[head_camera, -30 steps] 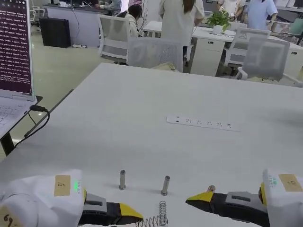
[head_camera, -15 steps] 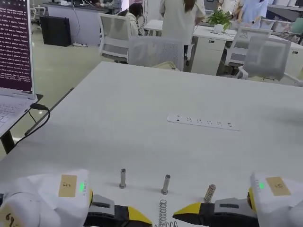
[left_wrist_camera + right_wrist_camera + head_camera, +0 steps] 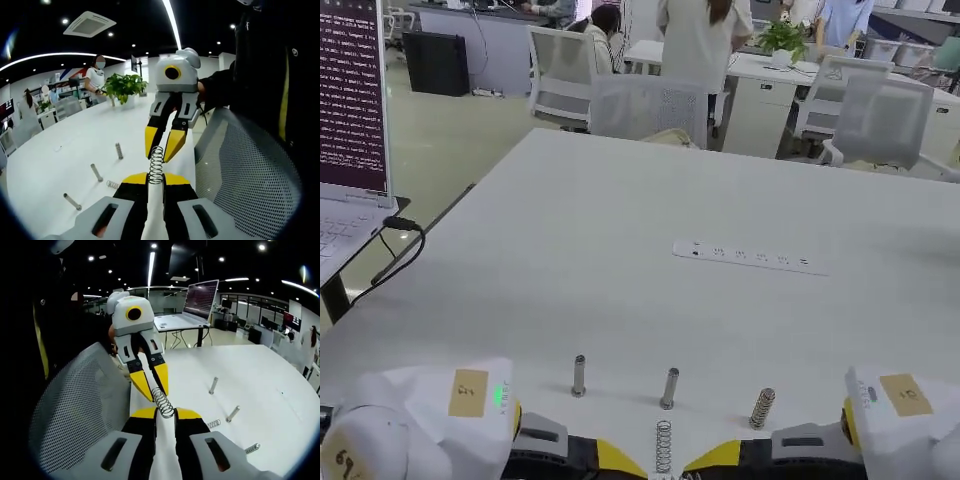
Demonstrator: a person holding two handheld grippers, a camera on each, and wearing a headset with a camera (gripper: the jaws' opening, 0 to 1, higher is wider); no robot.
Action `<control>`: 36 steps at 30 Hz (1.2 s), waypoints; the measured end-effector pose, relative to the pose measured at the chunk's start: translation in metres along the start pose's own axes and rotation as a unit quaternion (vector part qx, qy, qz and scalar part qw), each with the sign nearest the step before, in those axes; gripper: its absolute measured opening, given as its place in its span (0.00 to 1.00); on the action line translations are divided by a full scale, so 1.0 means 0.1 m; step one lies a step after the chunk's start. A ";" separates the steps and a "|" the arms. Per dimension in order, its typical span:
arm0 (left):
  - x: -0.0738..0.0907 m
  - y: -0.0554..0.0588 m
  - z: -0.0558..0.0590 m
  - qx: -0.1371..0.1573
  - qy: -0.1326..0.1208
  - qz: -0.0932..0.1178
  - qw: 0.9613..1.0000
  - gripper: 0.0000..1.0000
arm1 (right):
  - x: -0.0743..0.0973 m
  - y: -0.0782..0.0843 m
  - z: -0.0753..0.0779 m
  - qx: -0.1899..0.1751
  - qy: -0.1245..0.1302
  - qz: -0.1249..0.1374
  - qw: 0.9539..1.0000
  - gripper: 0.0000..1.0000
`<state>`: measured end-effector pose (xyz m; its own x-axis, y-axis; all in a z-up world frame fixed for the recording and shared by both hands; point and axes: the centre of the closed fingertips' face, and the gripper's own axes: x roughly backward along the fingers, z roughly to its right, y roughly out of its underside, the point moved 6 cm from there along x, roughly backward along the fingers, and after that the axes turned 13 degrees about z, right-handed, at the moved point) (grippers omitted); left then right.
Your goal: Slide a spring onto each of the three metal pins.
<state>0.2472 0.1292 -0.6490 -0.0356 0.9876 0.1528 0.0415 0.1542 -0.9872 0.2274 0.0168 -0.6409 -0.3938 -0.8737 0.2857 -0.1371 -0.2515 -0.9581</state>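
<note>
The head view's bottom edge cuts through the left hand-held gripper (image 3: 623,464) and the right hand-held gripper (image 3: 708,460), so the gap between each one's jaws cannot be judged there. In the left gripper view the upright spring (image 3: 156,164) crosses in front of the right one's yellow tips and its foot sinks behind the near tips; whether any jaw pinches it cannot be told. The laptop (image 3: 350,130) is cropped by the left edge, its screen text too small to read. A standing person (image 3: 698,40) is cut at the shoulders by the top edge.
</note>
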 end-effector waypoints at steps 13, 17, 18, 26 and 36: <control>-0.01 0.00 0.00 -0.003 0.003 -0.002 1.000 0.02 | -0.04 -0.22 -0.04 0.034 -0.032 -0.024 0.999 0.09; -0.01 0.00 0.00 -0.003 0.003 0.001 1.000 0.02 | -0.06 -0.27 -0.04 0.050 -0.045 -0.040 0.997 0.09; -0.01 -0.01 0.00 -0.003 0.003 0.002 1.000 0.02 | -0.07 -0.28 -0.04 0.052 -0.047 -0.041 0.997 0.09; -0.01 -0.01 0.00 -0.006 0.003 0.001 1.000 0.02 | -0.15 -0.38 -0.06 0.070 -0.069 -0.054 0.994 0.08; -0.02 -0.01 0.01 -0.007 0.004 0.001 1.000 0.02 | -0.20 -0.42 -0.08 0.097 -0.093 -0.101 0.986 0.09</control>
<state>0.2462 0.1272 -0.6483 -0.0275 0.9881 0.1512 0.0556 0.1526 -0.9867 0.2341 0.0479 -0.6058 -0.2013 -0.8544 0.4790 -0.0112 -0.4870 -0.8733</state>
